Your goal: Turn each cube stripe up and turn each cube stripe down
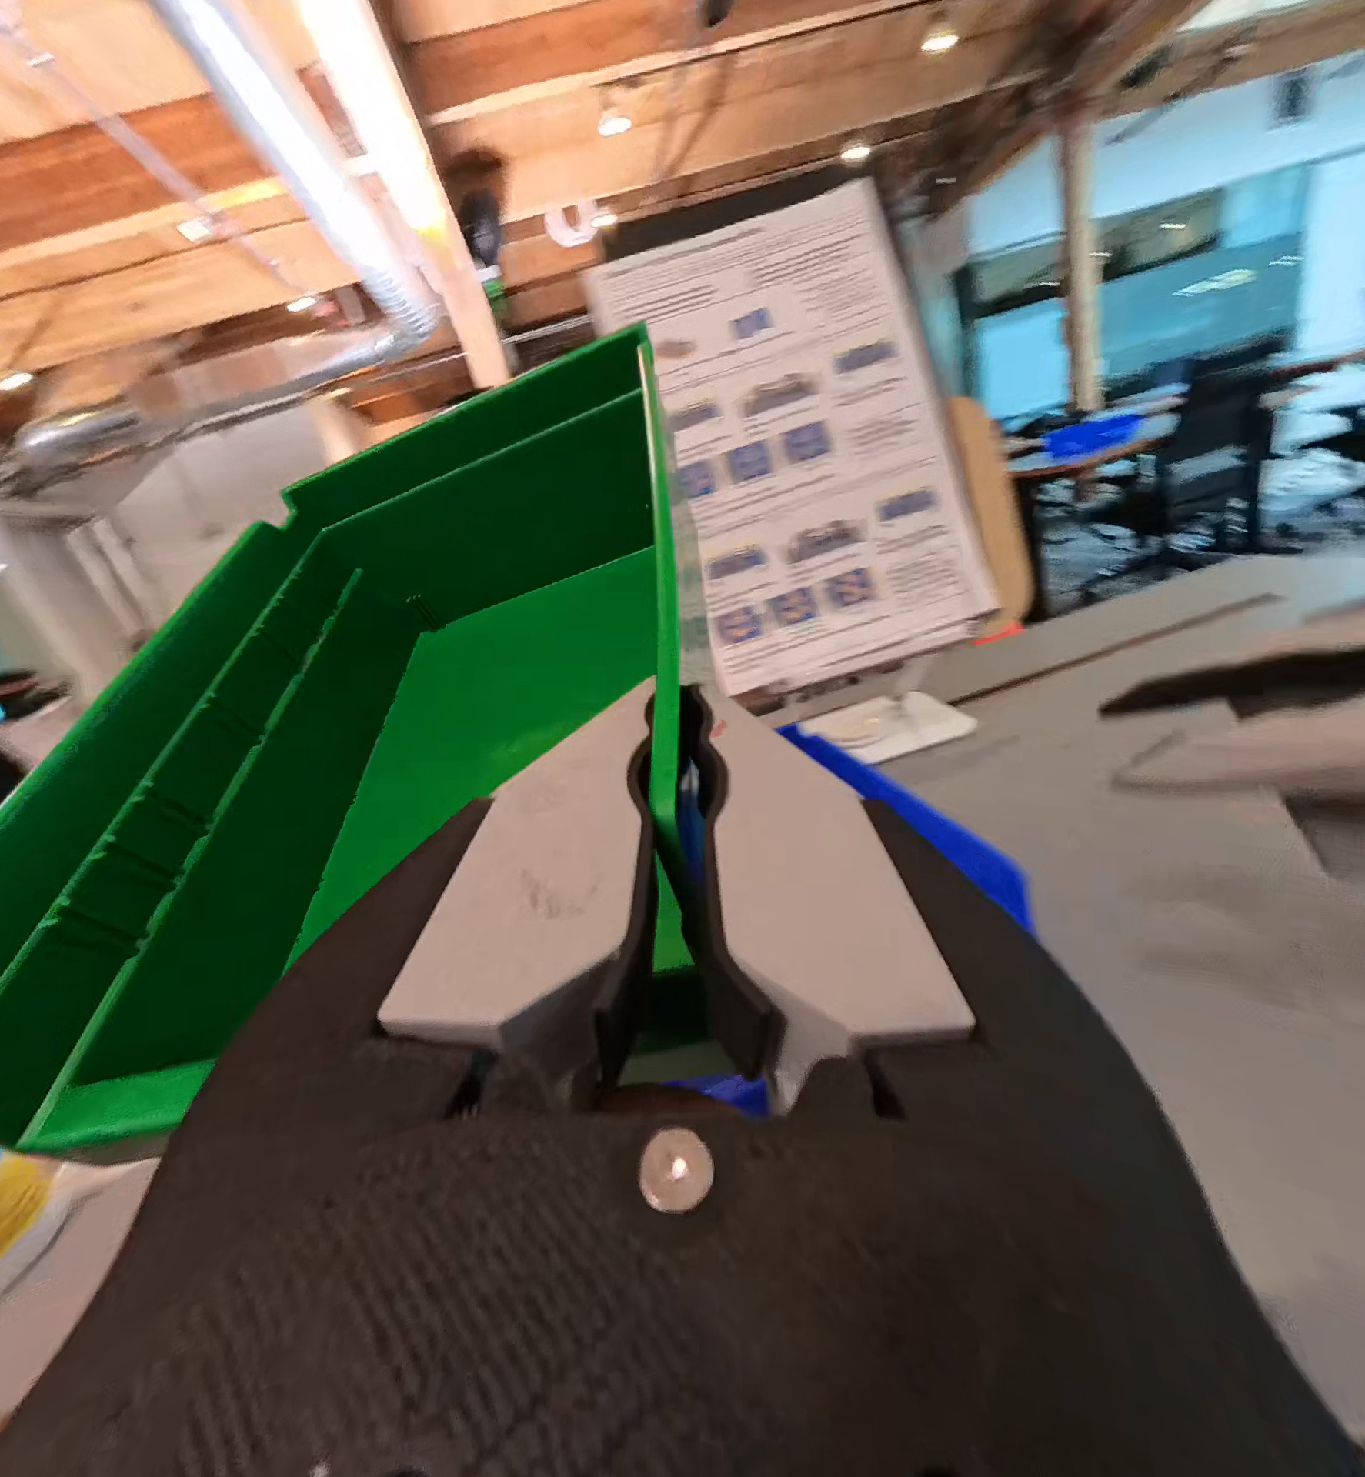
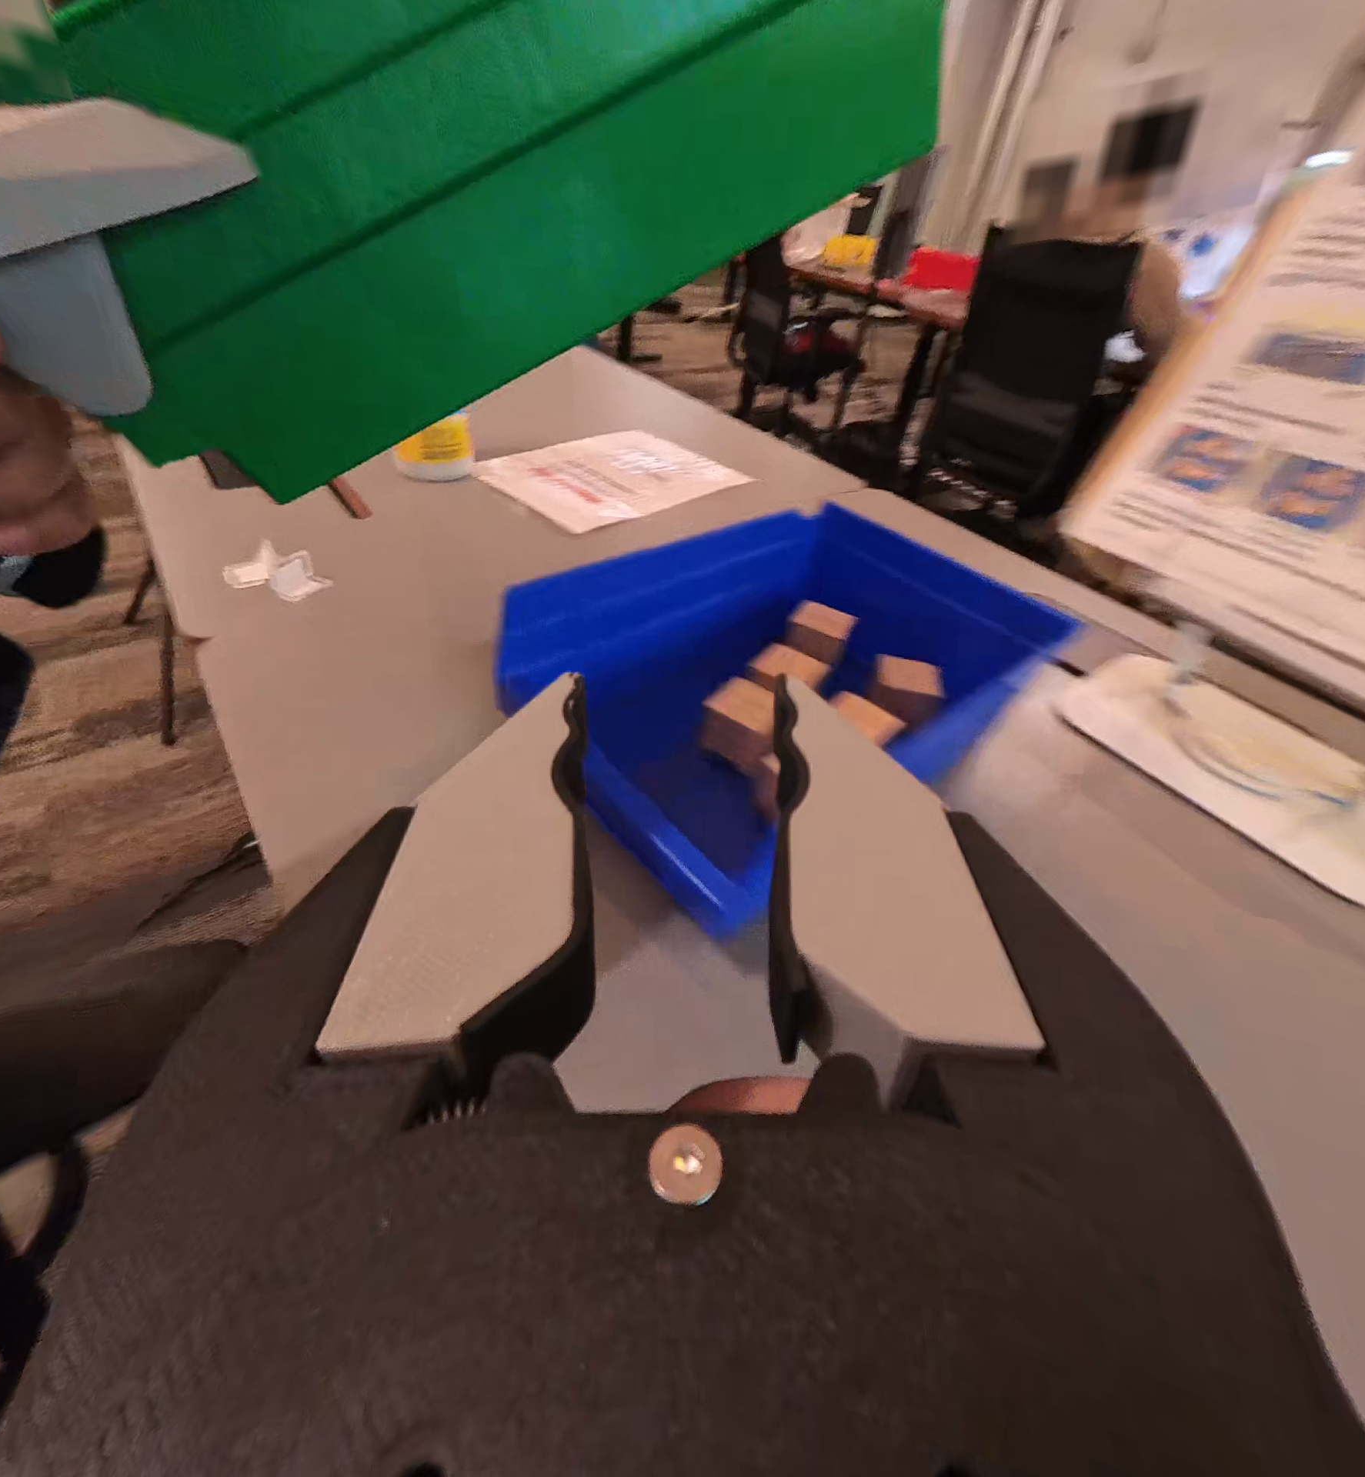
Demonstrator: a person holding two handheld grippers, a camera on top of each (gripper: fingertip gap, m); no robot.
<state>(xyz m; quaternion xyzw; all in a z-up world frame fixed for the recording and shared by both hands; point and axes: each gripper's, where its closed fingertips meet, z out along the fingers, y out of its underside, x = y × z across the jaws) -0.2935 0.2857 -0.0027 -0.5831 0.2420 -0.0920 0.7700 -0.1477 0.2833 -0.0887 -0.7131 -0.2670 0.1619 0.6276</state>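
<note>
Several small wooden cubes (image 2: 819, 679), tan with darker brown sides, lie loose and tumbled in the far half of a blue bin (image 2: 647, 639) that sits on the grey table (image 2: 391, 719). They rest at mixed tilts, some touching, one set slightly apart; blur makes their stripes hard to tell, perhaps facing sideways on a few

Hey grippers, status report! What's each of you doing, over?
Left gripper shut on green bin wall, bin lifted and tilted. Right gripper open, empty. Wooden cubes in blue bin on table. Nothing blocking, over.
</note>
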